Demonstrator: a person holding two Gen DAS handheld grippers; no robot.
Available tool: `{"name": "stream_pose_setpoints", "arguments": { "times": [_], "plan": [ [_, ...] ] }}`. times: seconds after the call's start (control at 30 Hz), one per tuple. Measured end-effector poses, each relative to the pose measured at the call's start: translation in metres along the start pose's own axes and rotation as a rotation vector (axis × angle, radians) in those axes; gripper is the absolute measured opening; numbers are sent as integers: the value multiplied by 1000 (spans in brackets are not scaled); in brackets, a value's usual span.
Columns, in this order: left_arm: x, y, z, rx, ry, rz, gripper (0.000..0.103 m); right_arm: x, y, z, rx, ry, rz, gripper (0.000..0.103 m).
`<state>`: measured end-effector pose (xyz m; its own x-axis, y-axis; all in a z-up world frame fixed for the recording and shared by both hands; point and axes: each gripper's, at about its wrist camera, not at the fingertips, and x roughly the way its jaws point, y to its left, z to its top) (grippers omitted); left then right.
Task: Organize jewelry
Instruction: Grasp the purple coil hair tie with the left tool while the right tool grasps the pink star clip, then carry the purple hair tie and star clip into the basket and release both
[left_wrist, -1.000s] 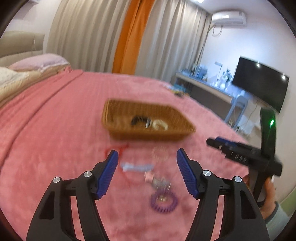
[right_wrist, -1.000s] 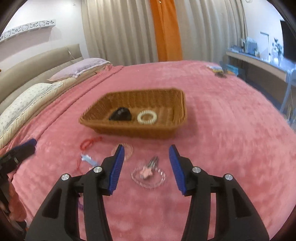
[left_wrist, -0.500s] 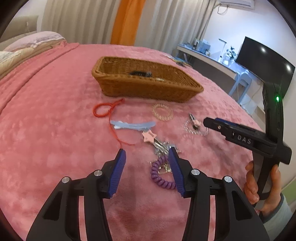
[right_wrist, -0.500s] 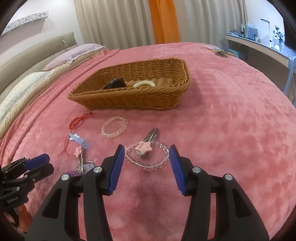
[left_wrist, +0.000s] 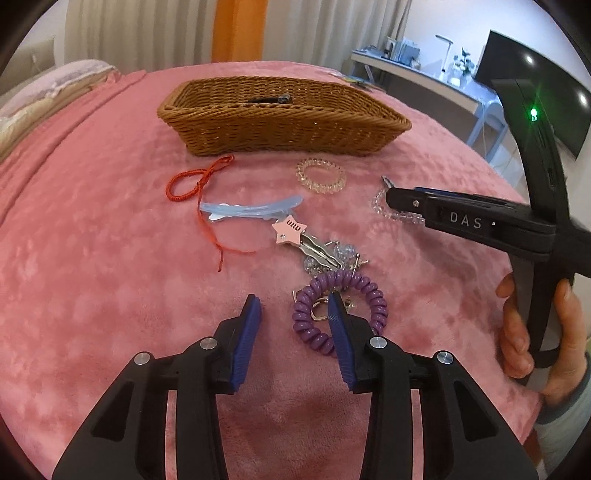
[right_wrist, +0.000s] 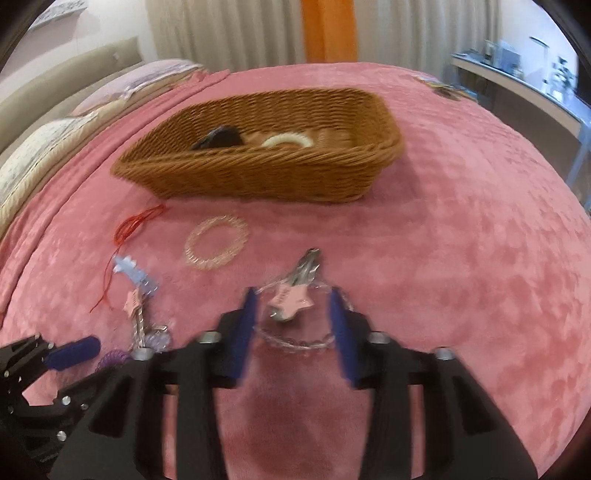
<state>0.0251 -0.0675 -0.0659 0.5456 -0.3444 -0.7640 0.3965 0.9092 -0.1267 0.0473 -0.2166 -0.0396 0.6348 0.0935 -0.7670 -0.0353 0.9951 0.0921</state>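
Looking down at a pink blanket (left_wrist: 92, 258) on a bed, with jewelry and hair things spread out in front of a brown basket (left_wrist: 280, 125). At the bottom middle of the left view, the left tool (left_wrist: 293, 302), jaws part way open and just been closing. Between them, only the left edge of a purple coil band (left_wrist: 369, 295), with the right blue finger lying over the band's middle (no squeezing yet). Just above the band, a pile of silver bits and a pink star clip (left_wrist: 290, 230). Higher up, a blue clip (left_wrist: 251, 210), a red cord (left_wrist: 192, 184) and a clear coil ring (left_wrist: 320, 175), all near the basket's front wall but not touching it.

At the bottom middle of the right view, the right tool (right_wrist: 292, 291), also part way open and just been closing. Between its blue fingers, a second star clip (right_wrist: 295, 303) lying on a clear bead bracelet (right_wrist: 295, 343). Too blurry to tell about touching, but no clamping on it. Inside the basket, a black thing (right_wrist: 221, 138) and a white coil ring (right_wrist: 286, 139).
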Motion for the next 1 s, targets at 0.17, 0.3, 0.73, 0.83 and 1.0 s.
{"name": "stream_pose_setpoints", "arguments": {
  "times": [0.17, 0.3, 0.73, 0.83, 1.0],
  "plan": [
    [-2, -3, -3, 10, 10, 29, 35, 5, 0, 0, -2, 14, -17, 21],
    [-5, -9, -7, 32, 9, 40, 11, 3, 0, -2, 2, 1, -7, 21],
    [-27, -5, -9, 2, -86, 11, 10, -40, -7, -11, 11, -157, 93, 21],
    [-37, -4, -7, -12, -123, -5, 10, -53, -7, -10, 8, -191, 114, 21],
    [-64, -2, 17, -21, -211, -10, 10, -84, -5, 6, 4, -250, 129, 21]
  ]
}}
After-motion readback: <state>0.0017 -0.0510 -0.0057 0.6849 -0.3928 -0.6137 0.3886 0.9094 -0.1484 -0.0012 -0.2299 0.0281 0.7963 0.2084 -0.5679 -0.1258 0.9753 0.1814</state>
